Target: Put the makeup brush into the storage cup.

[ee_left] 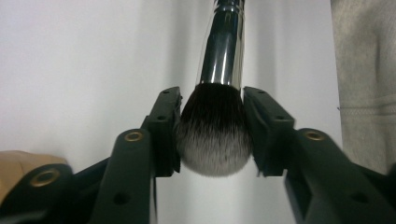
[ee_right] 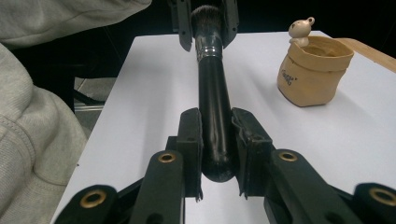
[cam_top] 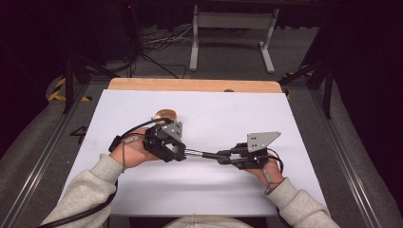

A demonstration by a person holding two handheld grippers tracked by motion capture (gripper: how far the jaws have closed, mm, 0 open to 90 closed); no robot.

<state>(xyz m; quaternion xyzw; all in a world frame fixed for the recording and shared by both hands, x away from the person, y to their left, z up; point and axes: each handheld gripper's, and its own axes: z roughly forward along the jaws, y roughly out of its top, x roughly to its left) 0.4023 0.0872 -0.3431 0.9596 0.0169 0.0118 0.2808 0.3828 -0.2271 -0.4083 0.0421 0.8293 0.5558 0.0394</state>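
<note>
White paper covers the table (cam_top: 199, 190), wooden edge at the far side, dark floor and a metal stand beyond. Landmark: the tan pot (ee_right: 314, 72), with a small figure on its rim, standing on the sheet.

Makeup brush (ee_right: 215, 93) held level above the sheet, between the two hands, nearer the person than the pot and well apart from it.

Right gripper (ee_right: 217, 149): jaws clamped on the butt of the black handle; firm hold.

Left gripper (ee_left: 212, 135): jaws narrowed around the bristle head (ee_left: 212, 140), pads touching its sides, on the end of the brush nearer the pot.

Judgement: hand-over or bristle squeeze in hand. To do well, keep the right grip steady and the handle level, close the left only lightly so bristles are not crushed; better to seat the left pads on the shiny collar (ee_left: 223, 51) before the right lets go.
</note>
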